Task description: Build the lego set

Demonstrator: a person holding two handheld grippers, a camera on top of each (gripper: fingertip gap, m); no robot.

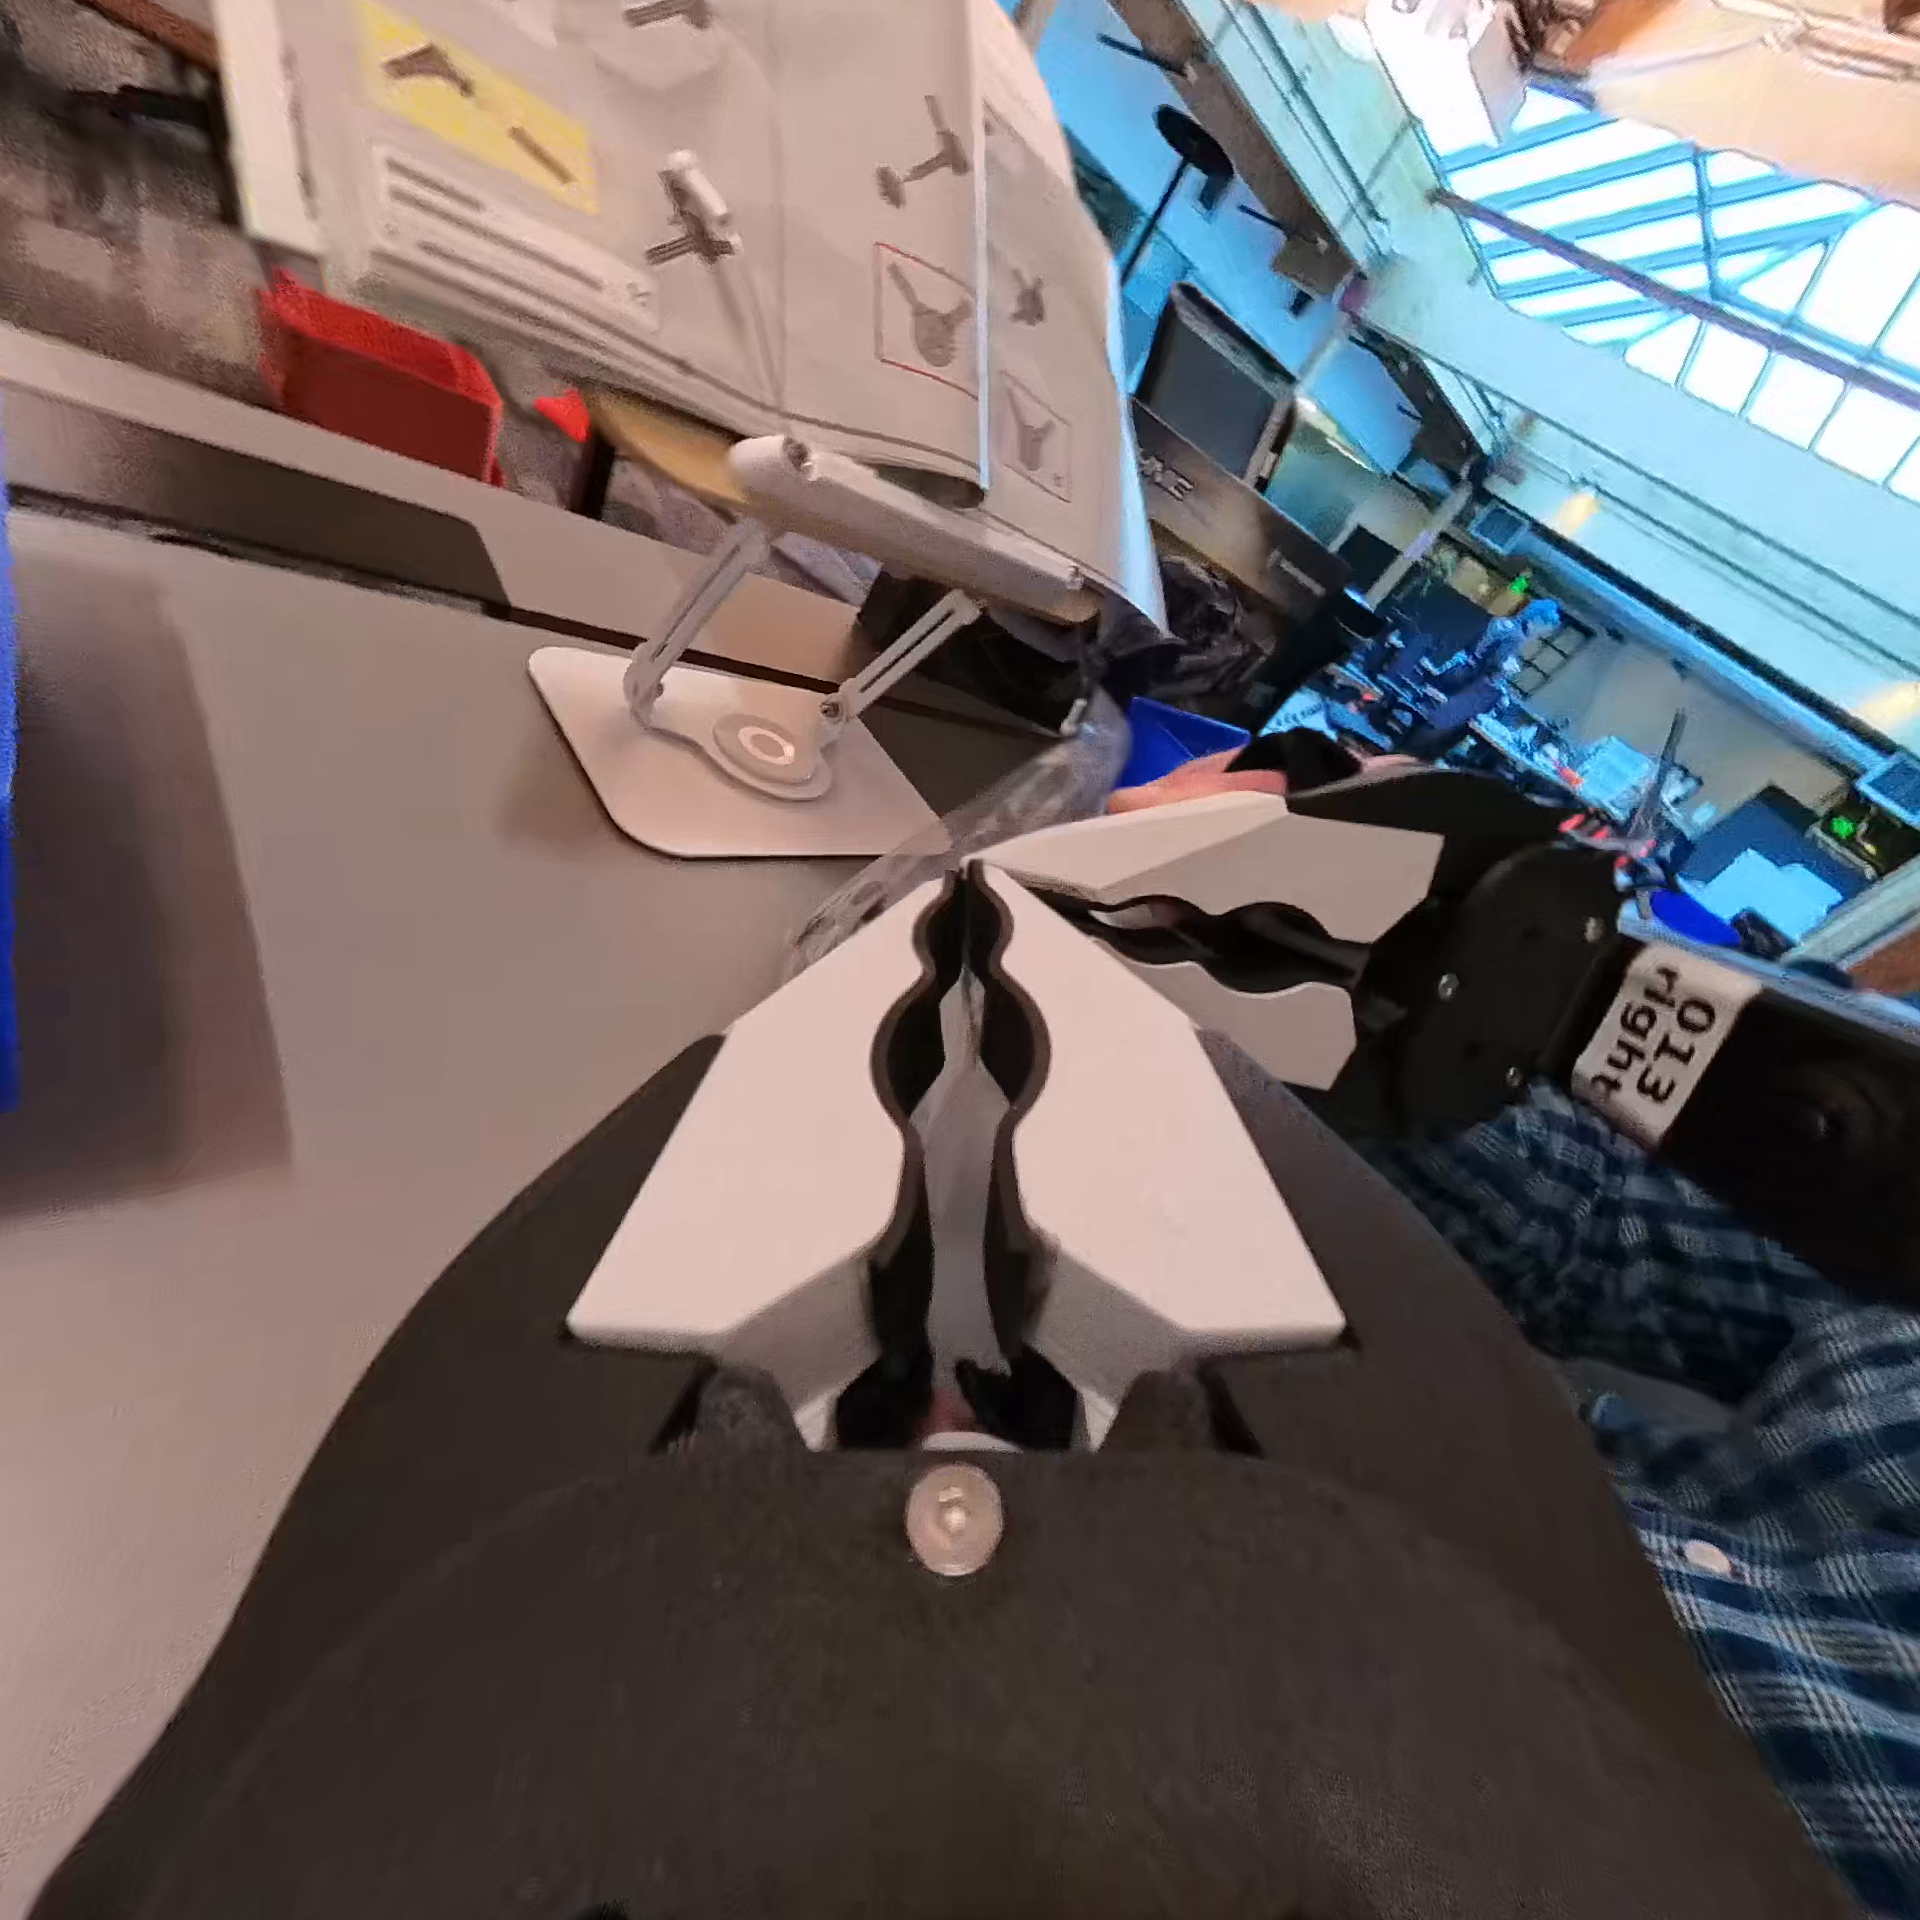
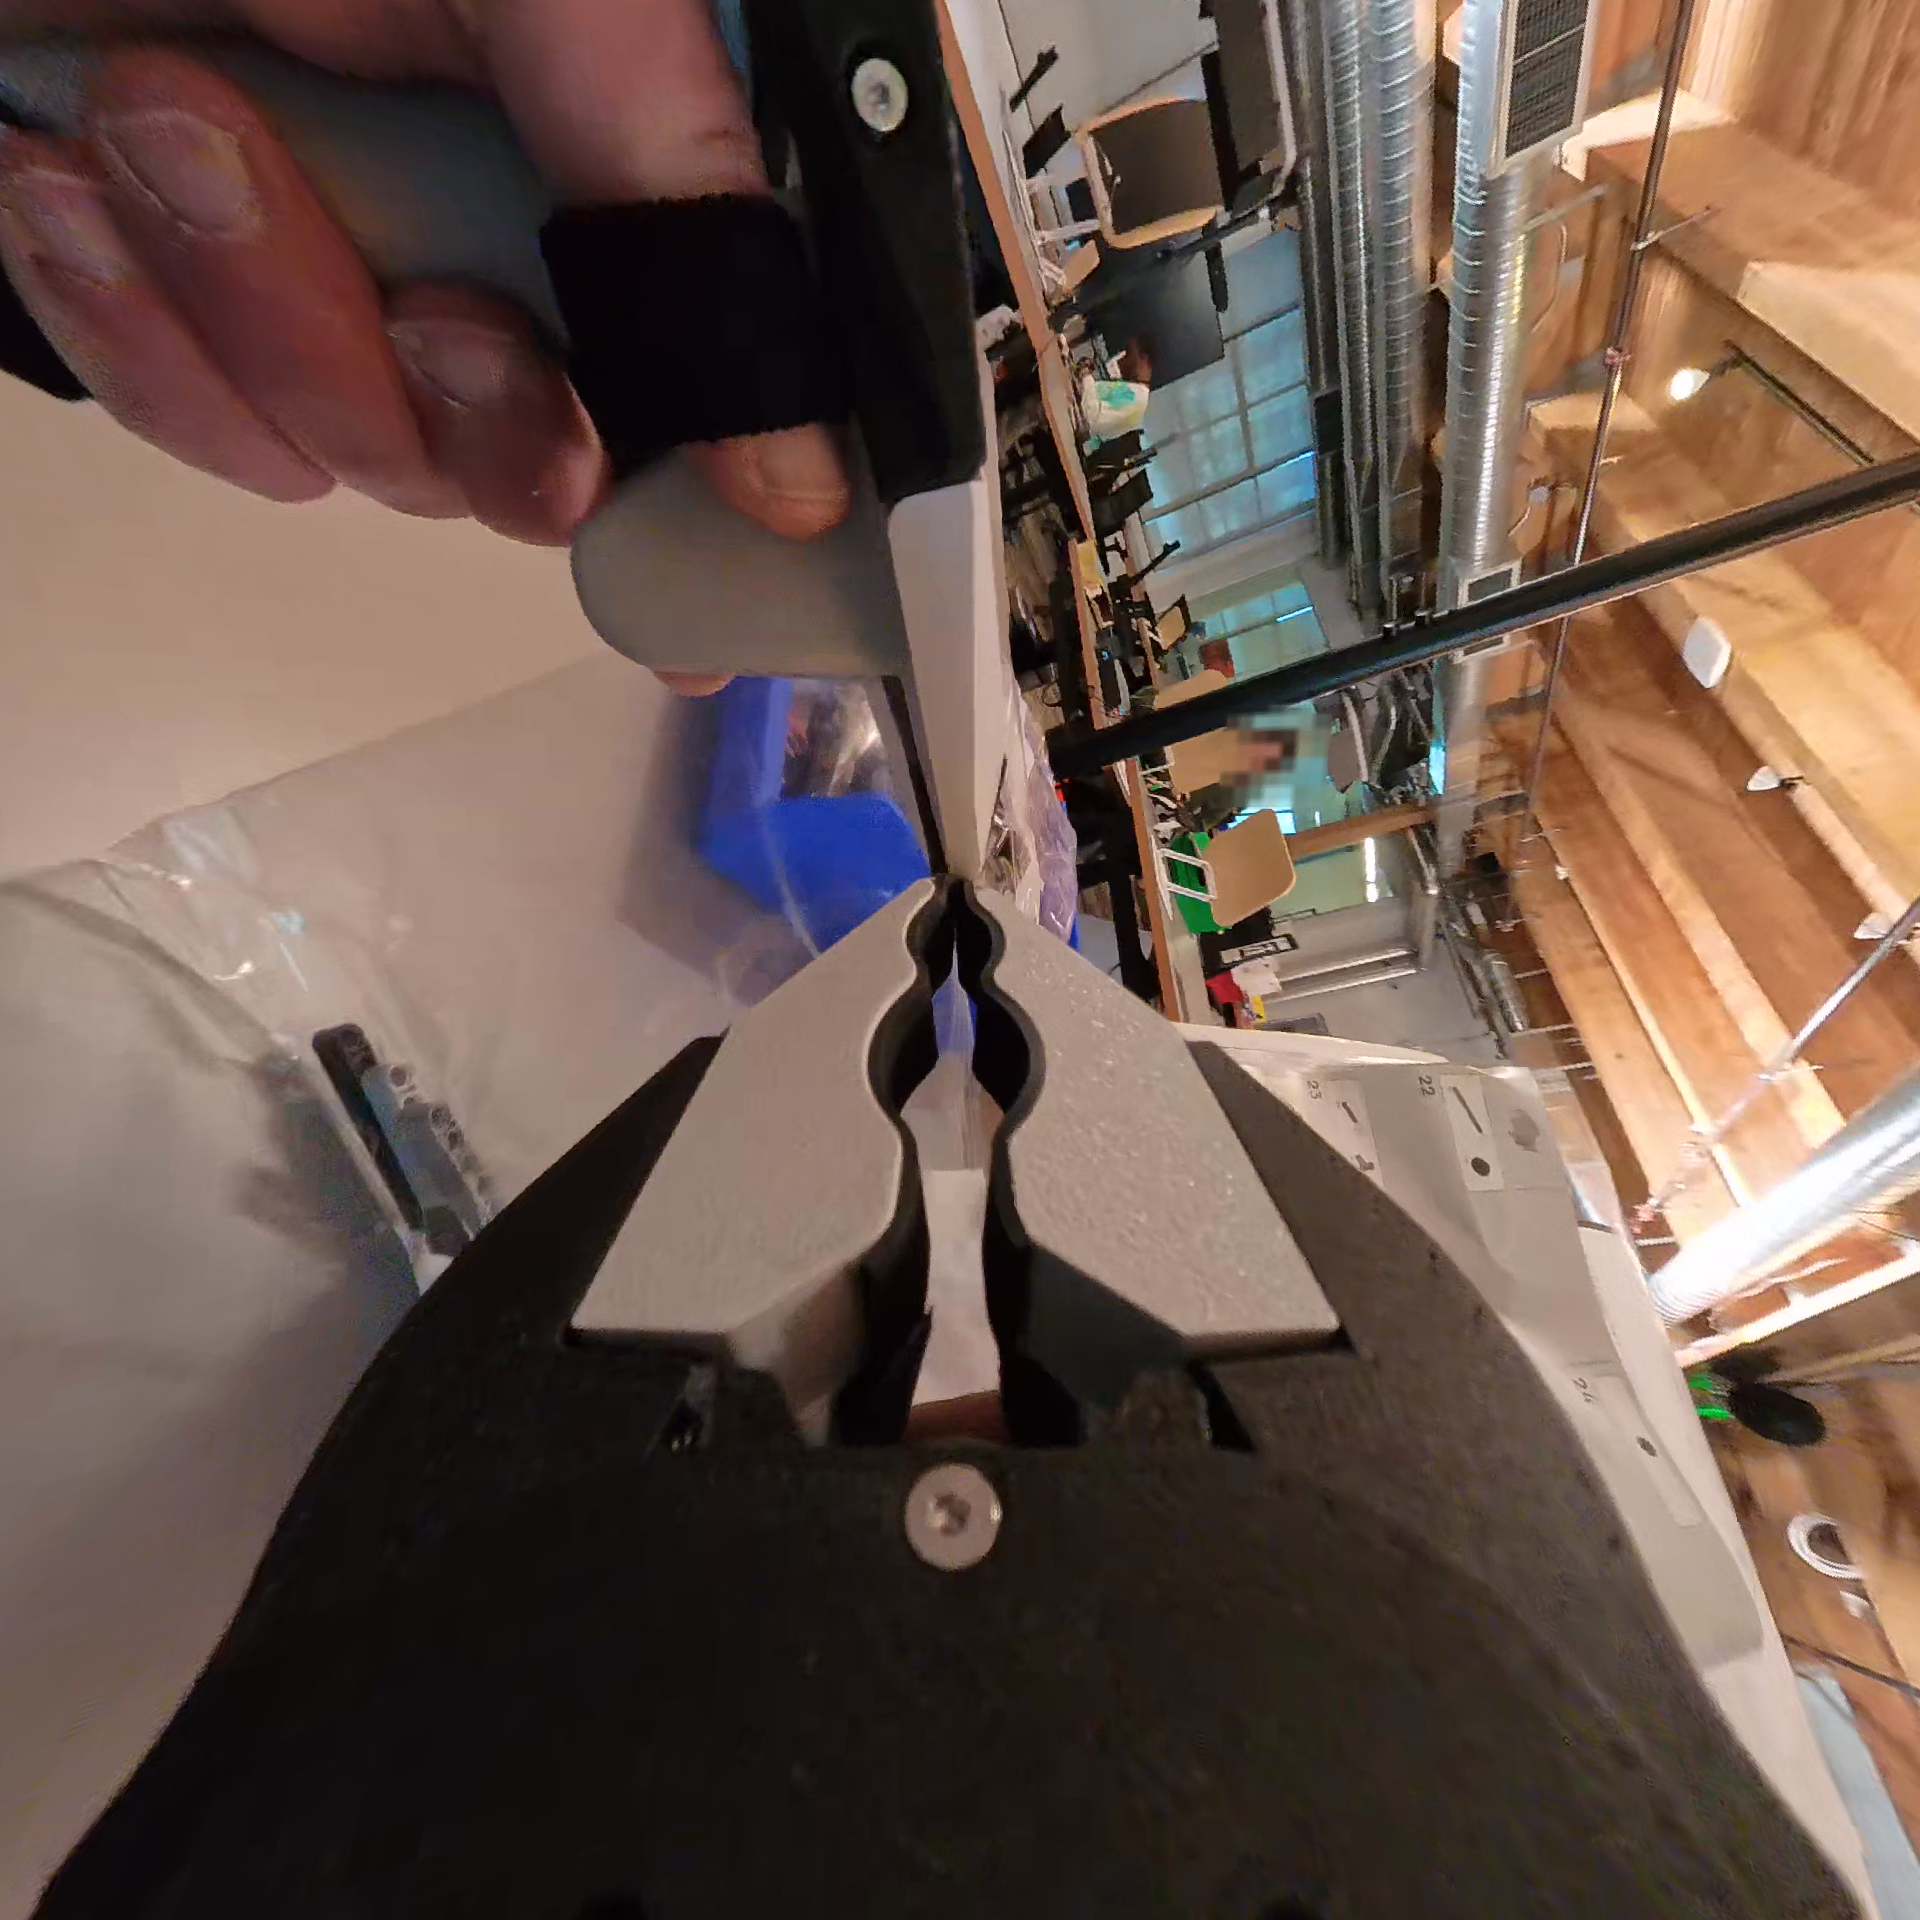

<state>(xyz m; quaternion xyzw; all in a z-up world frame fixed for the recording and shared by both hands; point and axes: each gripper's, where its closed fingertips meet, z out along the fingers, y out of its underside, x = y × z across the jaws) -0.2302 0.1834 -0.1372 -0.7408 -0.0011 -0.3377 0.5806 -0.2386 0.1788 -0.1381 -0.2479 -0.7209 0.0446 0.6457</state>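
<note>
Grey table (image 1: 364,987), workshop hall behind, both grippers (image 1: 966,883) (image 2: 958,891) apparently pinching clear plastic bag (image 2: 312,935)

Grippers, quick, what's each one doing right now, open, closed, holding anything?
Left gripper: closed, pinching the edge of the clear plastic bag.
Right gripper: closed, pinching the same bag, tip to tip with the left.

Clear plastic bag (image 2: 312,987) smeared by blur; dark lego pieces (image 2: 400,1138) inside too soft to count or type. Bag edge where left tool (image 1: 966,883) and right tool (image 2: 958,896) pinch it is hidden between closed tips. Instruction booklet (image 1: 727,208) cut by top edge, diagrams blurry. Red bin (image 1: 379,379) at counter (image 1: 364,883) back edge partly behind booklet. Blue bin (image 2: 821,831) veiled by plastic.
</note>
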